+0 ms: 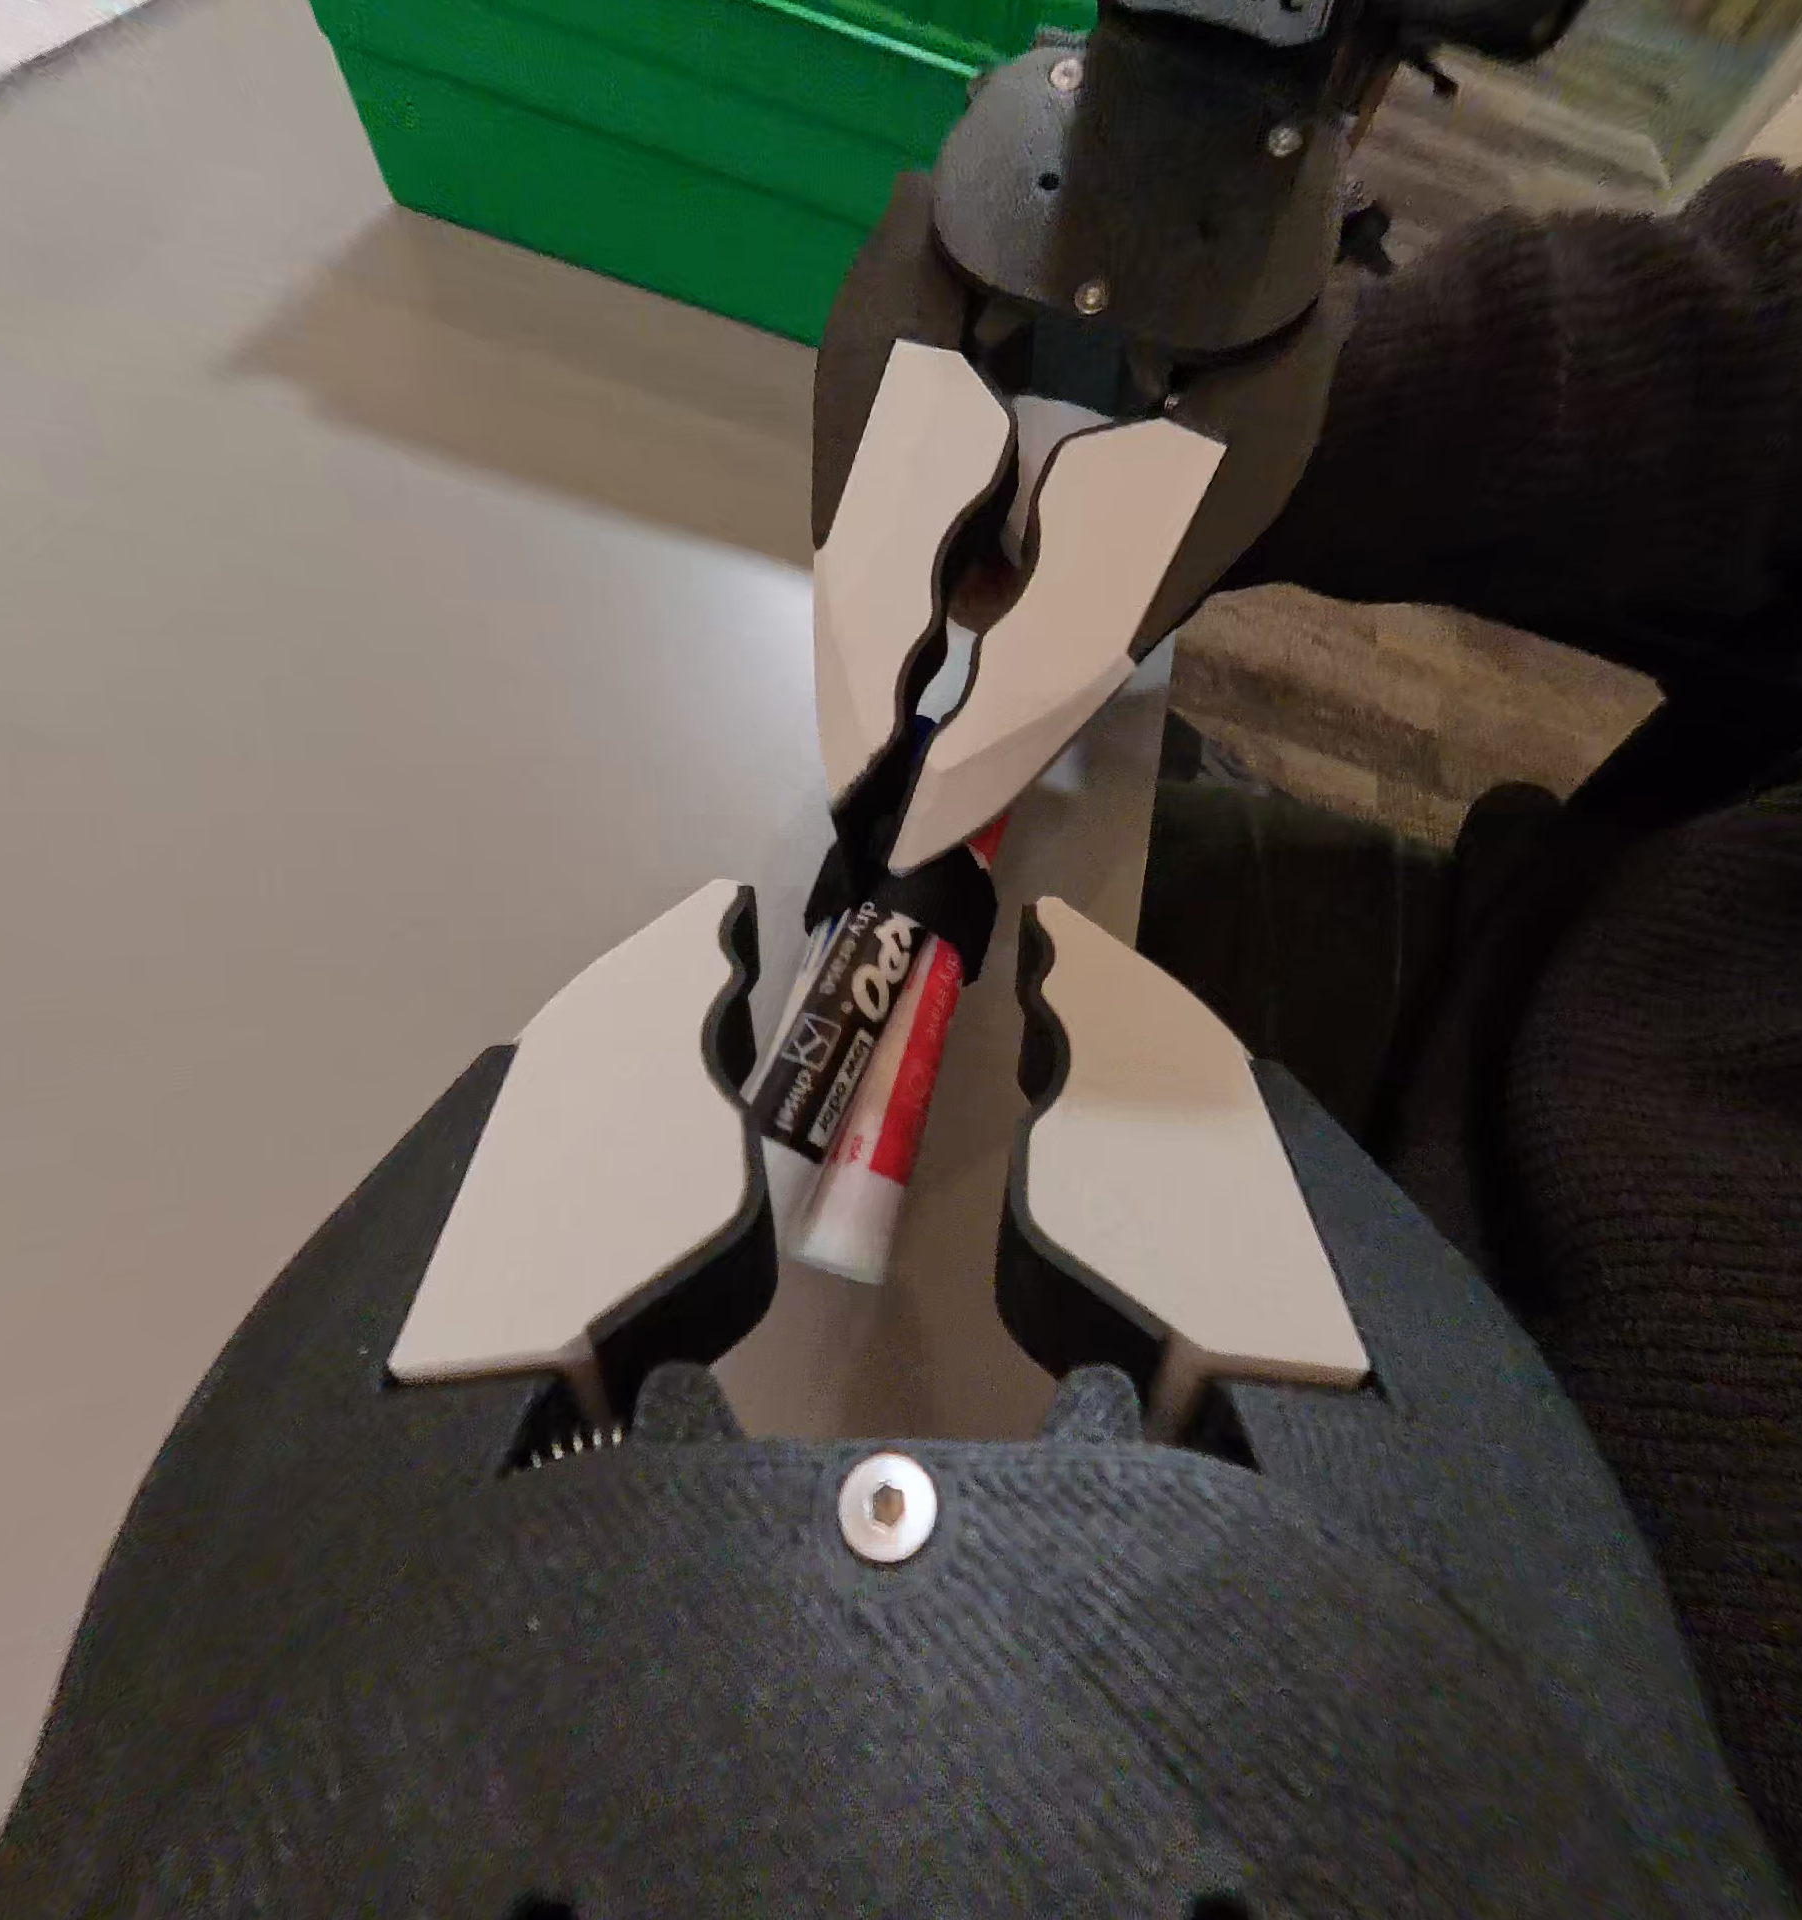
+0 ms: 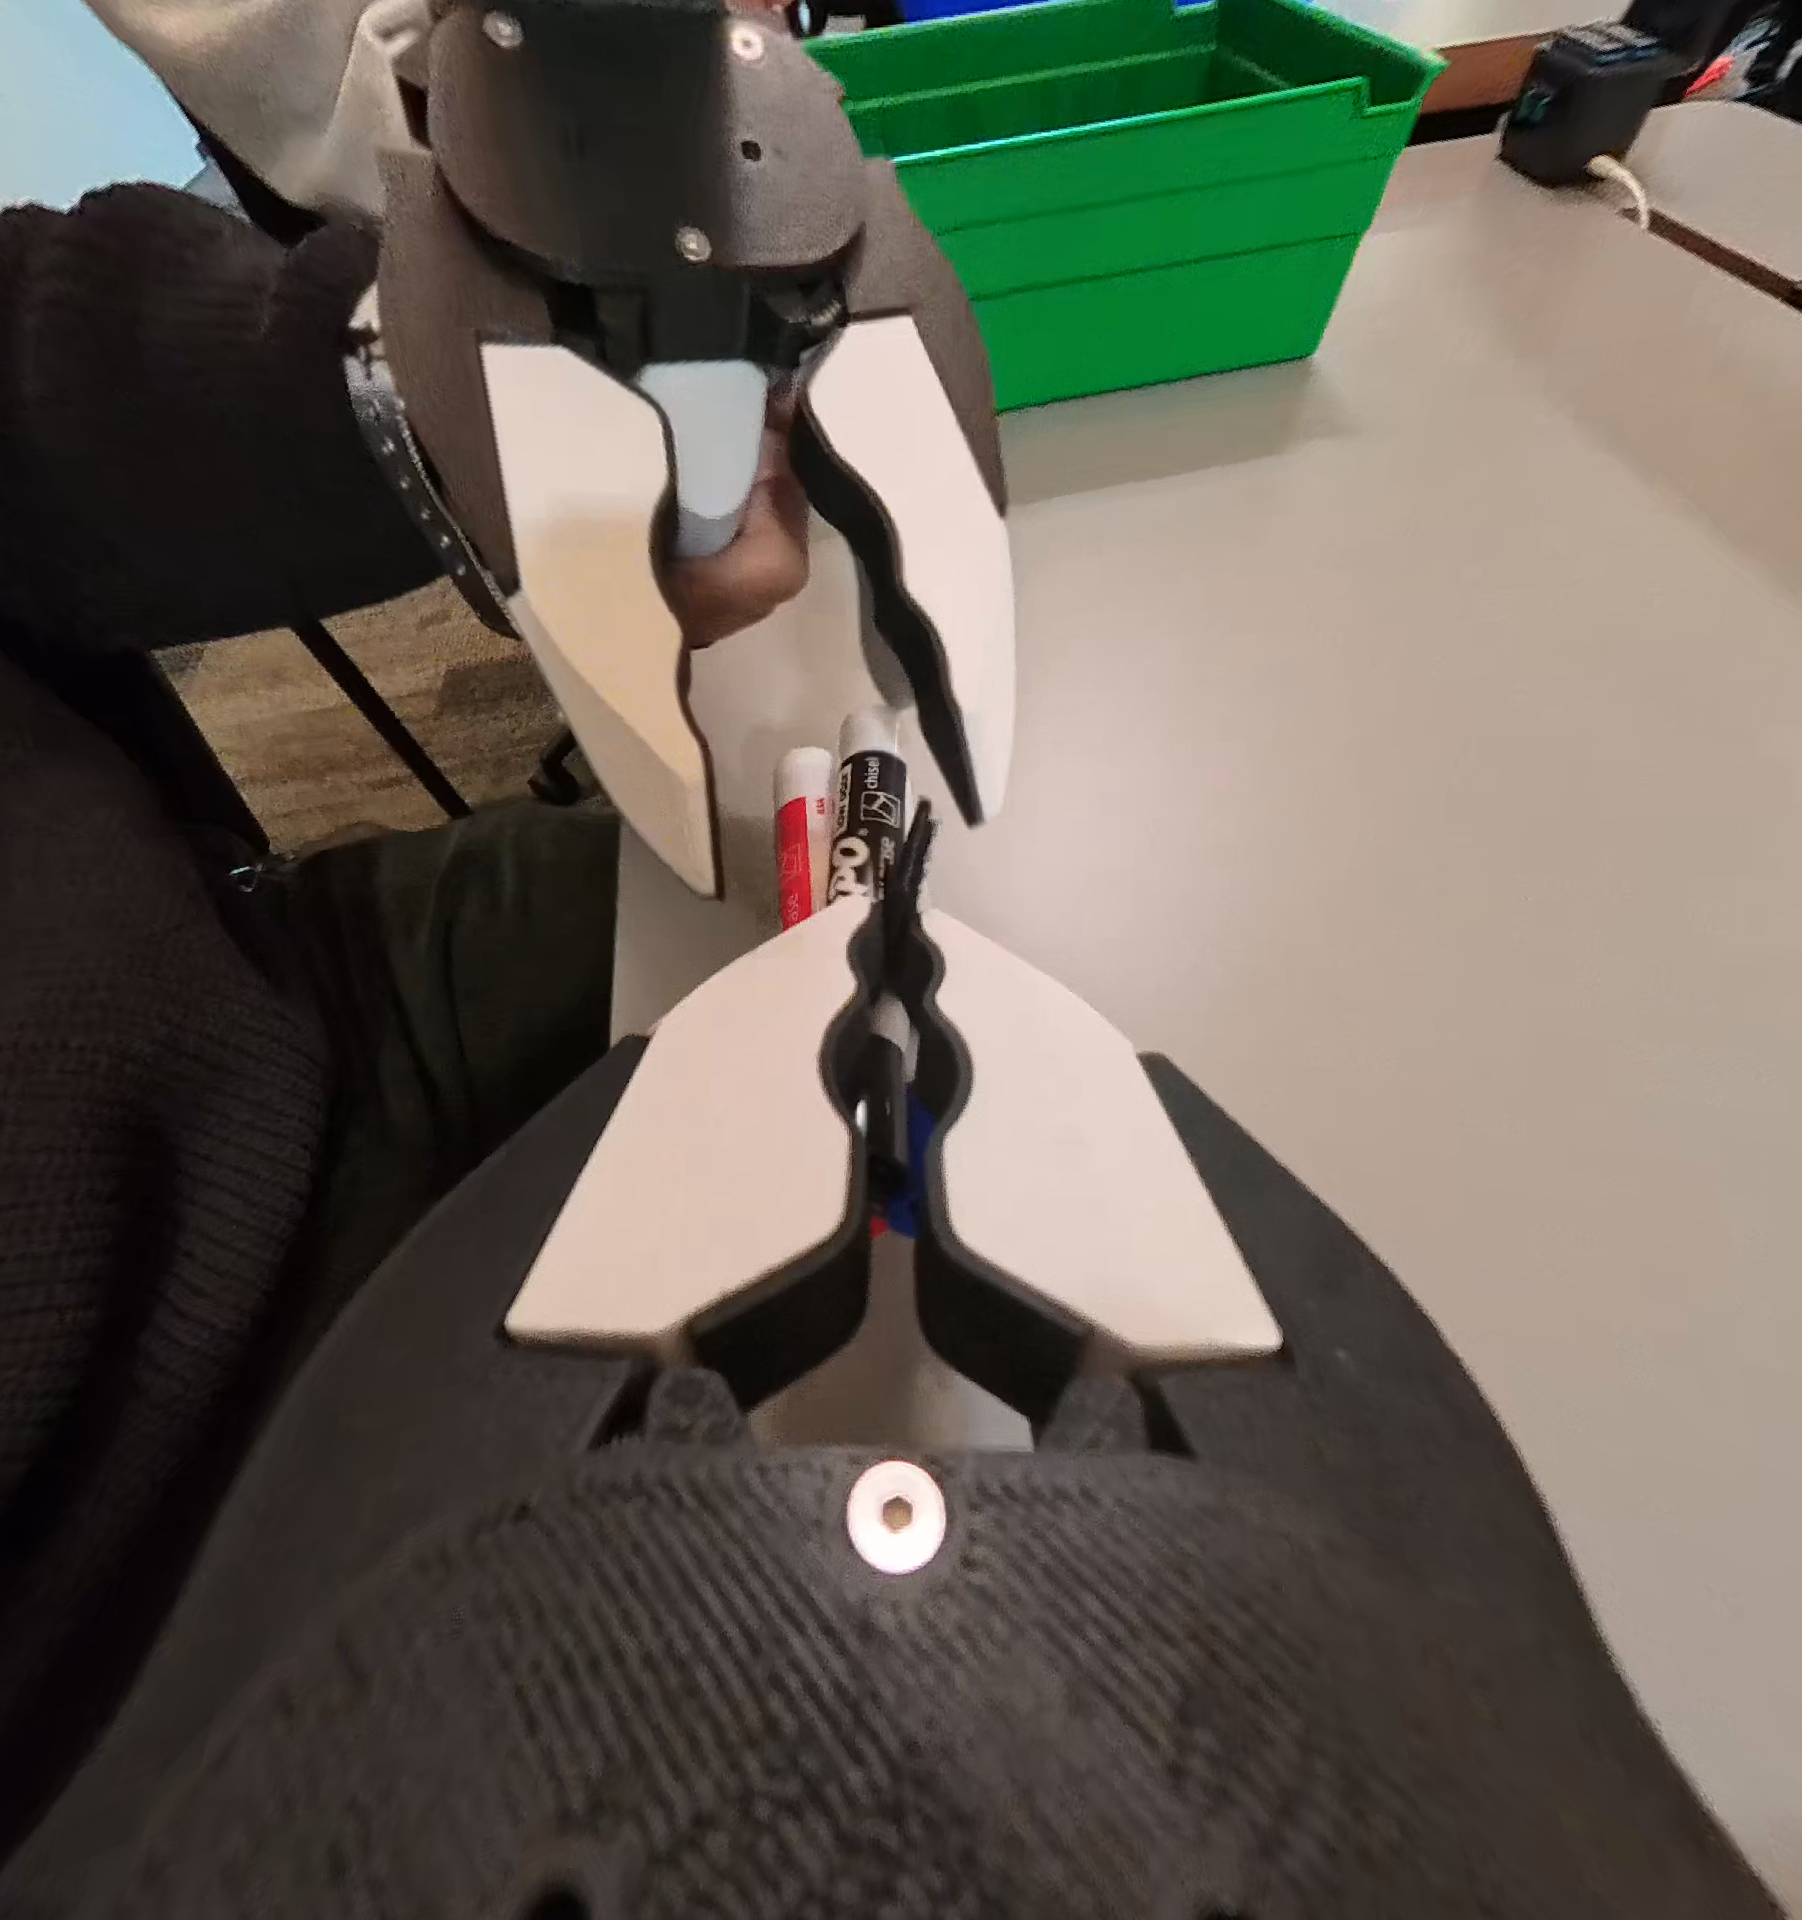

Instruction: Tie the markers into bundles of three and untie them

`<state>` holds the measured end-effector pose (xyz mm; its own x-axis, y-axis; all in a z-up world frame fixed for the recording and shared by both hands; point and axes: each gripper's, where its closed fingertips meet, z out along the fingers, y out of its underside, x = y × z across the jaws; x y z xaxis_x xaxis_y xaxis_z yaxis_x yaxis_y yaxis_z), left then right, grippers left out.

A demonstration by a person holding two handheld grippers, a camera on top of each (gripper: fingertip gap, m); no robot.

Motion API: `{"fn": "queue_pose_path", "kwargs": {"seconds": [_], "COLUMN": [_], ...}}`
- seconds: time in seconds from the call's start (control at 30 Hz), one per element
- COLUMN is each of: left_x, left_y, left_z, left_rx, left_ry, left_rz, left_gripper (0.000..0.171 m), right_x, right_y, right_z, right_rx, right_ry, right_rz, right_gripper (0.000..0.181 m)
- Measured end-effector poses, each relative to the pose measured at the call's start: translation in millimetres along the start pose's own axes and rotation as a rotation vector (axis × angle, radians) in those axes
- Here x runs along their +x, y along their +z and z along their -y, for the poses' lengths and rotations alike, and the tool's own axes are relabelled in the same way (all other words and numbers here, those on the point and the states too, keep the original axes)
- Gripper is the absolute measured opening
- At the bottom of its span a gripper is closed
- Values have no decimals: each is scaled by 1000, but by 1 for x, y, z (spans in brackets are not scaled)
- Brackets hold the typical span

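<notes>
Pinching a black strap (image 2: 902, 894) around the markers (image 1: 855, 1049), your right gripper (image 2: 892, 935) at mid-frame; your left gripper (image 1: 881, 925) spread wide around them, green bin (image 2: 1136, 187) at upper right.

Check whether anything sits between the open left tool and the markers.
Nothing visible does: the markers lie between the open fingers of the left tool. The right tool, shut on their black strap, meets them from the far end.

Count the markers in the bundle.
3 visible: black marker in the middle, red marker beside it, blue marker mostly hidden between the shut right tongs. More may be hidden.
</notes>
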<state>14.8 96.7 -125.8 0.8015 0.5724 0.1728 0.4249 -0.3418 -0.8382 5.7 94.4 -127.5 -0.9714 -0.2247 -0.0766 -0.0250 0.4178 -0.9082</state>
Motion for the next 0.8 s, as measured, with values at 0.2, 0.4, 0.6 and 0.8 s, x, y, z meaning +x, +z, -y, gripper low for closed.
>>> {"fn": "queue_pose_path", "kwargs": {"seconds": [0.2,0.4,0.6,0.8], "left_x": [4,14,17,21], "left_y": [6,9,8,1], "left_z": [-5,-8,-9,-4], "left_rx": [-37,-61,-42,12], "left_ry": [16,16,-32,-107], "left_rz": [-11,-71,-133,-219], "left_gripper": [39,24,23,19], "right_x": [-11,-15,-18,-22], "right_y": [2,4,5,3], "right_z": [5,2,2,7], "right_rx": [14,2,11,43], "right_ry": [-6,0,10,30], "right_rz": [32,54,81,124], "right_gripper": [4,4,3,3]}}
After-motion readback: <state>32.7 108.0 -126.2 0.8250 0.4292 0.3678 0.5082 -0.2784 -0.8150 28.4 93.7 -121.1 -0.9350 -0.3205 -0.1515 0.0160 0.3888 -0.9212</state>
